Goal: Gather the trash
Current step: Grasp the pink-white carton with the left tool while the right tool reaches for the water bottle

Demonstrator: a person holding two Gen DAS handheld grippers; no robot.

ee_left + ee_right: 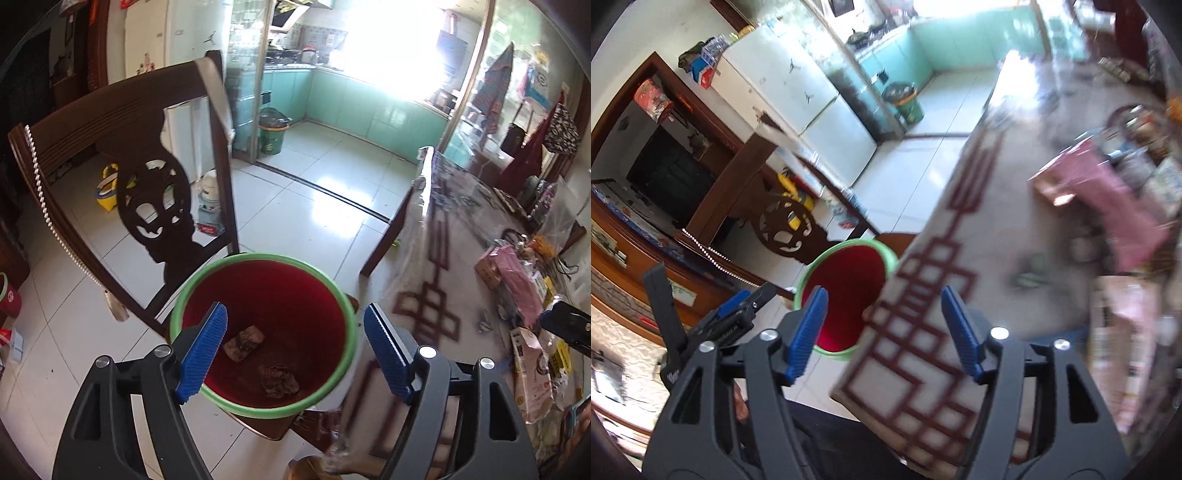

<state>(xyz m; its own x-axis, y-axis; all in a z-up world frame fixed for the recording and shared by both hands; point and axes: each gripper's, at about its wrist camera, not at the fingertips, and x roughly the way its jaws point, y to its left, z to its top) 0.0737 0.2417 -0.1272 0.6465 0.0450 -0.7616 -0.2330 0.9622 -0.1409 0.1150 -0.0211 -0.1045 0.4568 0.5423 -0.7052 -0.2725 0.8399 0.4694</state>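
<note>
Both tongs spread over the red bin

The left gripper (295,350) and right gripper (882,332) stand spread, nothing pinched; the green-rimmed bin (347,317) on the chair (122,155) holds two crumpled scraps (279,380), table (454,236) at 3 o'clock

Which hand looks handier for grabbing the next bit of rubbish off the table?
Probably the right gripper: open and empty, it overhangs the patterned table. The left gripper, also open, hangs over the red green-rimmed bin.
</note>
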